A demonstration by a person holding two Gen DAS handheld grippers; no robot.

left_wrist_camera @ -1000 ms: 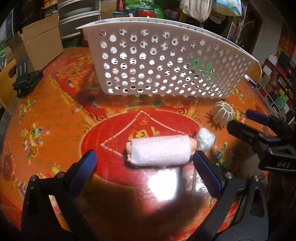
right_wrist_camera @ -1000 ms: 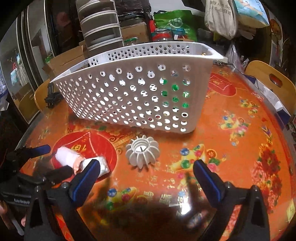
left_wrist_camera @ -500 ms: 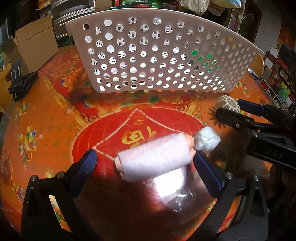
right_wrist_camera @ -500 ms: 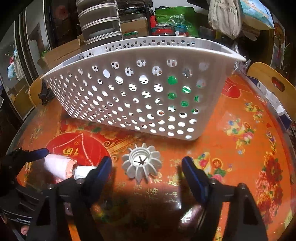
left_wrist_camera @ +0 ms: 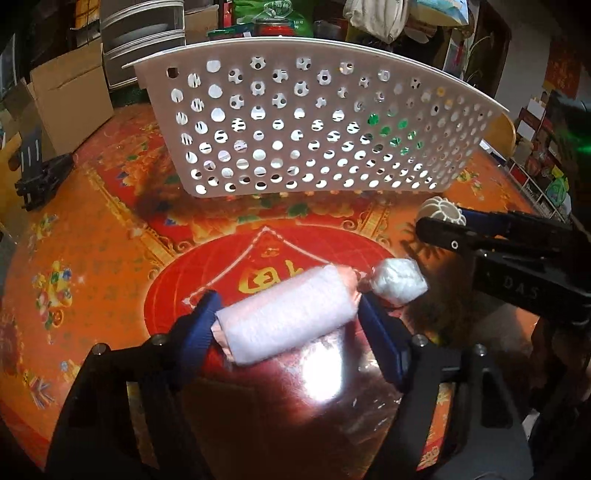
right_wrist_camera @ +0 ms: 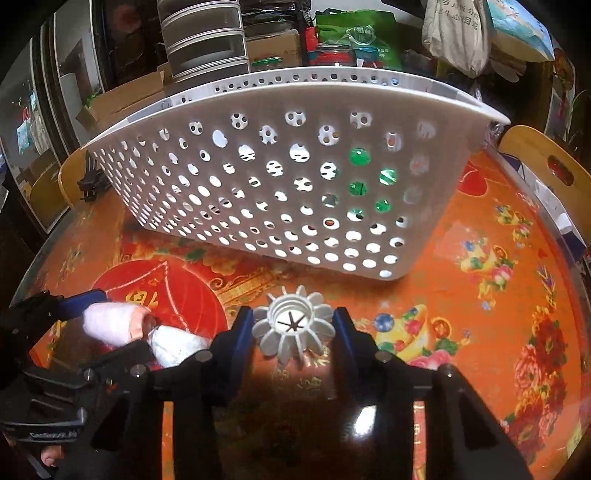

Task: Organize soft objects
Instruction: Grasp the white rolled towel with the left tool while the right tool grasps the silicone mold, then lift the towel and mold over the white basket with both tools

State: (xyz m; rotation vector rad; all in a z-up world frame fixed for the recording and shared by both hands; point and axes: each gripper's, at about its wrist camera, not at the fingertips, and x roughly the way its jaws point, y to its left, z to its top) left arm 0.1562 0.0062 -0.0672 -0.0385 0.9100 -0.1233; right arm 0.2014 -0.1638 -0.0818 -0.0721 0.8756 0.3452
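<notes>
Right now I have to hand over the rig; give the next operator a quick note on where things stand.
Left gripper: jaws just closing, pads against both ends of the rolled towel on the table.
Right gripper: jaws just closing around the white ribbed piece, pads about touching.
A small white bundle lies at the towel's right end.
Basket stands behind; something green shows through its holes.
Done: both approaches. Left: lift these and drop them in.

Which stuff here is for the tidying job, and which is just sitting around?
For the job: pink rolled towel, white wrapped bundle, white ribbed flower-shaped piece, white holed basket.

Just lying about: cardboard boxes, plastic drawers, green bag, wooden chair.
</notes>
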